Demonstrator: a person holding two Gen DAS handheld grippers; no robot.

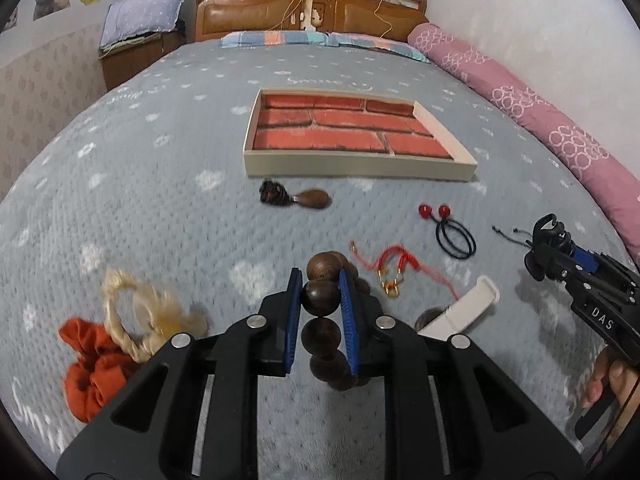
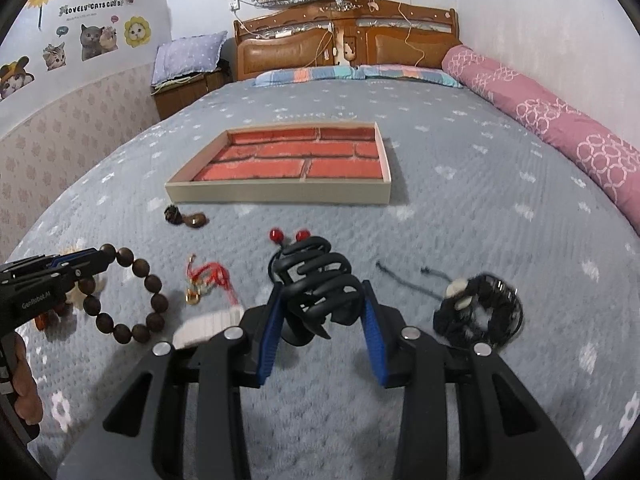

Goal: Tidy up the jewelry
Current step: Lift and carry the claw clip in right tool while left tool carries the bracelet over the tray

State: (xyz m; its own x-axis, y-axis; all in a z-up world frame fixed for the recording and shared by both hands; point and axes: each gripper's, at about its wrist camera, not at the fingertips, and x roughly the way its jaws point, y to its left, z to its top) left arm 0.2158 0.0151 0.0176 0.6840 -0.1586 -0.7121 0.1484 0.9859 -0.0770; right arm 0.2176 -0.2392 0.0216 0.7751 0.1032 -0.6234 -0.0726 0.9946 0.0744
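The left hand-held gripper (image 1: 320,280) is clamped on a dark wooden bead bracelet (image 1: 320,300), its lower beads hidden between the blue pads, while the right hand-held gripper (image 2: 320,296) pinches a black claw hair clip (image 2: 316,284) above the bed (image 1: 160,200). Beyond lie a blurred red cord charm (image 1: 390,270), a half-hidden white comb (image 1: 464,312) and a red-beaded hair tie (image 1: 454,236). Farther off, the brick-lined tray (image 1: 360,168) holds nothing.

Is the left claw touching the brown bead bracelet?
Touching. In the left wrist view, the left claw pinches a bead of the wooden bead bracelet between its blue pads, no gap either side.
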